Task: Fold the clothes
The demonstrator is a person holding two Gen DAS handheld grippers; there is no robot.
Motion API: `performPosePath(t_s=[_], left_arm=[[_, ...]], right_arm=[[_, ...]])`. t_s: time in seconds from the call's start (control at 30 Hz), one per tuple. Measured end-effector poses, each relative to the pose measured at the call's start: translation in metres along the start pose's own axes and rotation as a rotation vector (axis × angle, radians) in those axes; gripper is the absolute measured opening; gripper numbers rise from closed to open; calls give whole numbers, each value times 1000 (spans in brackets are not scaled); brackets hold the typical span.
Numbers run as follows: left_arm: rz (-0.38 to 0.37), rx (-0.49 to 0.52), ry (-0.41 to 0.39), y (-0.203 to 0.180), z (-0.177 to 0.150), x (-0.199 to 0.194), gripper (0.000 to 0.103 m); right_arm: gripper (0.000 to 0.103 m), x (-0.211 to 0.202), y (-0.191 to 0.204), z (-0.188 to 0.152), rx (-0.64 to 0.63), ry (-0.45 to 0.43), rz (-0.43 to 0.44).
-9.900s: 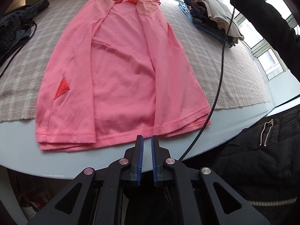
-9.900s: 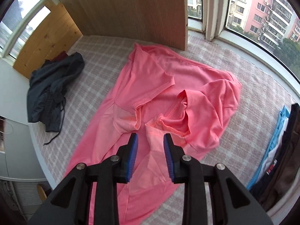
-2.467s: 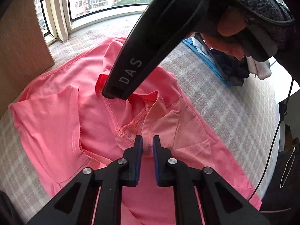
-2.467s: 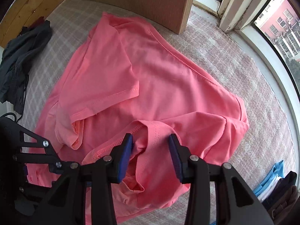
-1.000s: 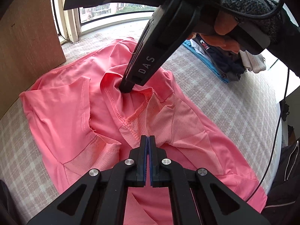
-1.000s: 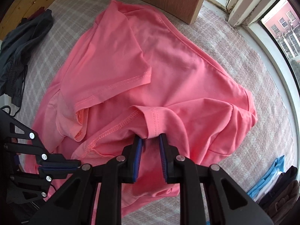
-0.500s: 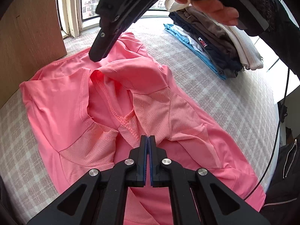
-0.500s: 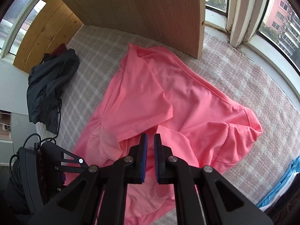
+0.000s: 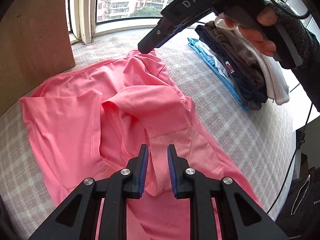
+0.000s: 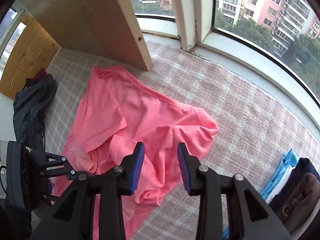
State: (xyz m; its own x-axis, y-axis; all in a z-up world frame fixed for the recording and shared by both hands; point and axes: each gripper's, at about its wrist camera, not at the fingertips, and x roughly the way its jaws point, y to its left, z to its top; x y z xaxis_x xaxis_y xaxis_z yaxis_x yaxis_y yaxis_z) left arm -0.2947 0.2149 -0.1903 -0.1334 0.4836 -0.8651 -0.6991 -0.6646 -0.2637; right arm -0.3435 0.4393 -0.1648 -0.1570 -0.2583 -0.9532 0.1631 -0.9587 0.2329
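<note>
A: Where is the pink shirt [image 9: 140, 108] lying right now?

B: It is lying spread over the checked cloth [image 9: 236, 120] on the bench, collar end toward the window, both short sleeves already turned in over the chest. A stack of folded clothes [image 9: 246, 66] is sitting to one side, and a dark garment [image 10: 34, 100] is waiting at the other.

A: And the grippers?

B: The left gripper [image 9: 157, 172] is hovering low over the neck area. Its fingers have just been opening and are standing slightly apart, with a raised ridge of pink fabric between them, but the pads are not pressing on it. The right gripper [image 10: 161, 166] is hanging higher; its fingers have just been opening too, and are spread with nothing caught between them.

A: So which step is this?

B: I am reading it as the release after tucking the sleeves and shoulders inward. The top end is looking rumpled, not flat.

A: What is the next move asking for?

B: Probably smoothing those folds, then taking two points at one end of the shirt and bringing it over lengthwise. Both grips are needing to catch every layer, or the tucked sleeves are going to slide out.
</note>
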Motion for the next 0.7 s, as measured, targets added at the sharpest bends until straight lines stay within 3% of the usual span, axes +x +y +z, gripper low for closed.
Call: performPosePath(t_s=[0.17, 0.23, 0.3, 0.4, 0.57, 0.7], left_arm=[[-9, -2, 30, 4, 10, 22, 19], [-13, -6, 35, 5, 10, 25, 13], [-24, 0, 25, 4, 8, 25, 5], [16, 23, -24, 1, 3, 12, 4], [12, 11, -78, -1, -14, -17, 4], [60, -10, -41, 3, -27, -16, 4]], right_arm=[[34, 18, -16, 9, 46, 18, 27], [34, 28, -20, 12, 58, 39, 60], [34, 38, -21, 14, 54, 52, 38], [34, 53, -22, 17, 47, 71, 4], [34, 51, -28, 26, 55, 40, -66], [34, 43, -32, 28, 55, 15, -80]])
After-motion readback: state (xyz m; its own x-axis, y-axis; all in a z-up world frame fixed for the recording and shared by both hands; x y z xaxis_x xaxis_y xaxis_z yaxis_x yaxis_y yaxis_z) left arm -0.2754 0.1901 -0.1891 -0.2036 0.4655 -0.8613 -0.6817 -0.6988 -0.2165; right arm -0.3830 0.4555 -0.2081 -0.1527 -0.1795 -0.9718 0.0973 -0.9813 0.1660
